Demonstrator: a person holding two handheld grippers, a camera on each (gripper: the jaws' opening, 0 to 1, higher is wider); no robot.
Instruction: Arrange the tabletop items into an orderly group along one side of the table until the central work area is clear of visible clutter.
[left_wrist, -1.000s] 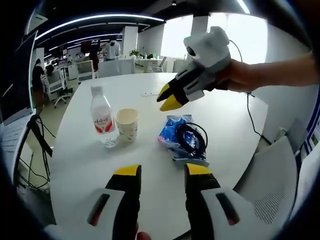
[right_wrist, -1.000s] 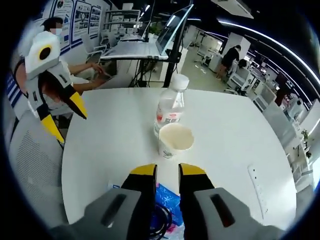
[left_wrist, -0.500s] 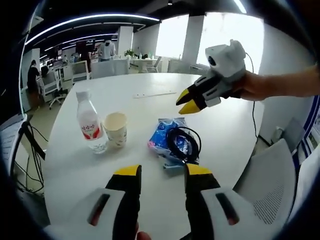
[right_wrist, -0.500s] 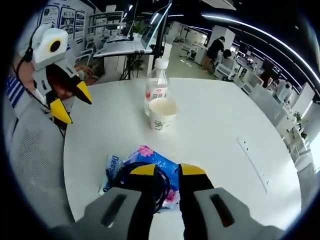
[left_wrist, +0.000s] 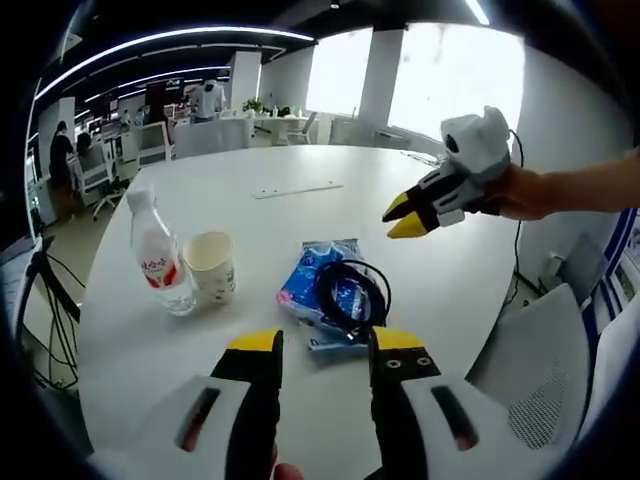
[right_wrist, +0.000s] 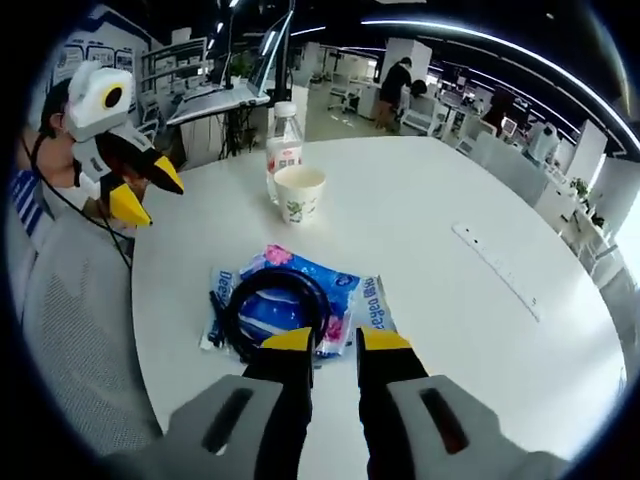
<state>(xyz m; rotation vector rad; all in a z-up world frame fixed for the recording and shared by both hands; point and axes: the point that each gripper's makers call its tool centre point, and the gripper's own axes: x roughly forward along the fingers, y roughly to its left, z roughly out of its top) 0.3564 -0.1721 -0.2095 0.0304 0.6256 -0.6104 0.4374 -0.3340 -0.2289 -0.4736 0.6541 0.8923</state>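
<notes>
Blue packets (left_wrist: 318, 290) with a coiled black cable (left_wrist: 350, 292) on top, lying near the middle of the round white table (left_wrist: 300, 215); in the right gripper view the same packets (right_wrist: 275, 300) and cable (right_wrist: 268, 310) just beyond the jaw tips. Paper cup (left_wrist: 209, 267) touching or nearly touching a water bottle (left_wrist: 158, 263) with red label, both upright, off to the left of the packets in the left gripper view; in the right gripper view, cup (right_wrist: 299, 192) in front of bottle (right_wrist: 282, 150), farther across the table than the packets. Long white strip (left_wrist: 294, 188) flat on the far part of the table, well apart from the rest — seen also at the right in the right gripper view (right_wrist: 497, 270).

Left gripper (left_wrist: 322, 343): yellow-tipped jaws parted by a moderate gap, nothing between them, held above the table edge short of the packets; seen from the other side (right_wrist: 140, 186) at the left, jaws apart, empty. Right gripper (right_wrist: 335, 340): jaws a narrow gap apart, gripping nothing, above the near edge of the packets; seen also (left_wrist: 408, 216) in a hand (left_wrist: 520, 192), above the table to the right of the packets, tips slightly parted.

White mesh chair (left_wrist: 540, 380) by the table edge — office desks and people in the background
</notes>
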